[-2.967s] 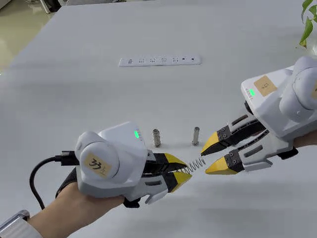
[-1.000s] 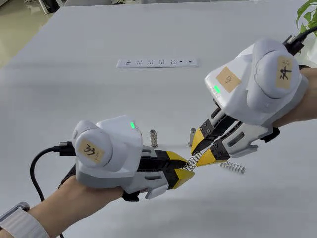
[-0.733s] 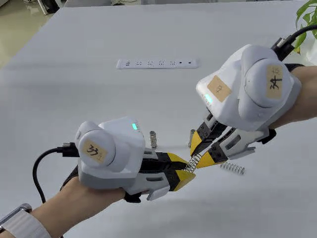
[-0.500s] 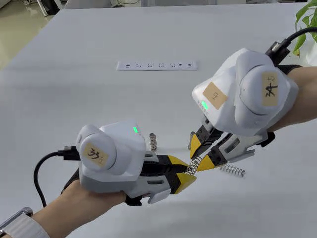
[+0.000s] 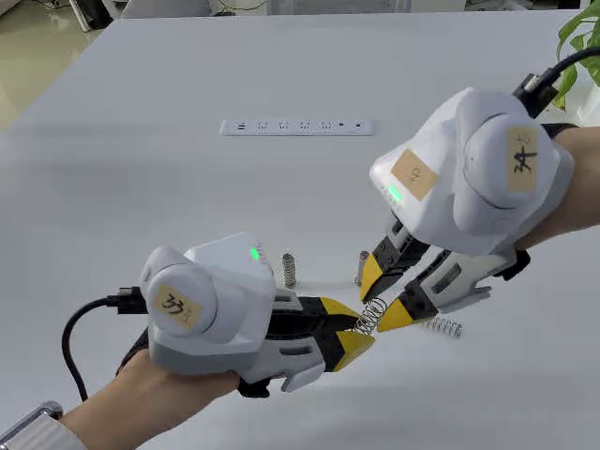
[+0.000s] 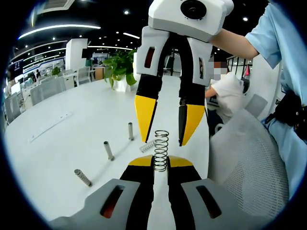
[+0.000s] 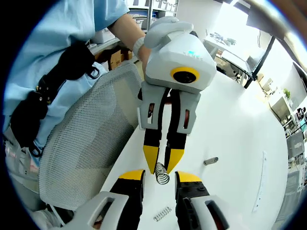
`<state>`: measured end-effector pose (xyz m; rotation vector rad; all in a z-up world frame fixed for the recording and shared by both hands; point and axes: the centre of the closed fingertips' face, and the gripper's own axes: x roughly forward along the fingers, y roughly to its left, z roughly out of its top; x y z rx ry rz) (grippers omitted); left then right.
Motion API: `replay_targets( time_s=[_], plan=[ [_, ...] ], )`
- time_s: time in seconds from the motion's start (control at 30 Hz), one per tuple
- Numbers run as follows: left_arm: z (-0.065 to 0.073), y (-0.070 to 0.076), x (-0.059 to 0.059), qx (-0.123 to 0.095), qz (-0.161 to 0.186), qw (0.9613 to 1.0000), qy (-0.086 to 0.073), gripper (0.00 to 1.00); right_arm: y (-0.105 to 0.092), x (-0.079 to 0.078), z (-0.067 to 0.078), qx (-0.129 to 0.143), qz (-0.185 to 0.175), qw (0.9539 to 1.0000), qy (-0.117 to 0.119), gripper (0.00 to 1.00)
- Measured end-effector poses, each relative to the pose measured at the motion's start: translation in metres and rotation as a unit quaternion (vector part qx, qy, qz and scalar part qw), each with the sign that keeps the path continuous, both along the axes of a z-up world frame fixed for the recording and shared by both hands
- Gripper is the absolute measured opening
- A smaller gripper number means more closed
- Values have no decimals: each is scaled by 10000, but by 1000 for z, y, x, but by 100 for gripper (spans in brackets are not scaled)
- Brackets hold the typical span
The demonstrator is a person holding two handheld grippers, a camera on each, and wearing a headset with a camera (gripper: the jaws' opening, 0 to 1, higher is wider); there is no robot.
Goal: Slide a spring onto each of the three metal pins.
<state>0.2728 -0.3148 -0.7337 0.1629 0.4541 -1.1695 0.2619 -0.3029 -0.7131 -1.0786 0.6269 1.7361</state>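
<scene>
Head view looks down on the wide pale grey table point(image 5: 131, 159), and my two grippers meet over its near part. My left gripper point(image 5: 358, 330) has its yellow-tipped jaws pressed together on one end of a small coiled steel spring point(image 6: 161, 149), which is held off the table. My right gripper point(image 5: 375, 311) reaches in from the right, jaws spread, one tip on either side of the spring's free end. A long white power strip point(image 5: 297, 127) lies far across the table. Just beyond the grippers a bare metal pin point(image 5: 362, 268) stands upright, with a pin wearing a spring point(image 5: 289, 270) to its left. Left gripper view shows a second bare pin point(image 6: 130, 131). A loose spring point(image 5: 442, 326) lies to the right.
</scene>
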Motion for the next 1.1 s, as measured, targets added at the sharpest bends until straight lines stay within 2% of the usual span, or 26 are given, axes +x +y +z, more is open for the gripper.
replay_targets(
  time_s=[0.07, 0.1, 0.13, 0.2, 0.43, 0.77, 1.1],
  plan=[
    [0, 0, 1, 1, -4, 10000, -20, 6, 0, 0, 1, 29, 61, 10000, -27, 23],
    [1, 0, 1, 0, -12, 10000, -44, 6, -1, -1, 2, 25, 59, 10000, 31, 21],
    [1, 0, 1, -6, -18, 10000, -63, 6, -1, -5, 2, 8, 1, 9998, 208, 21],
    [2, 0, 2, -7, -22, 10000, -90, 6, 0, -2, 2, 37, 4, 9998, 192, 23],
    [3, -1, 0, 8, -57, 9998, -171, 6, -3, 0, -4, -85, -17, 9997, 247, 16],
    [6, -4, 0, 3, -113, 9997, -229, 6, -3, 1, -8, -146, -101, 9991, 373, 10],
    [9, -8, 1, -61, -128, 9996, -241, 6, -1, 0, -9, -157, -102, 9991, 389, 8]
  ],
)
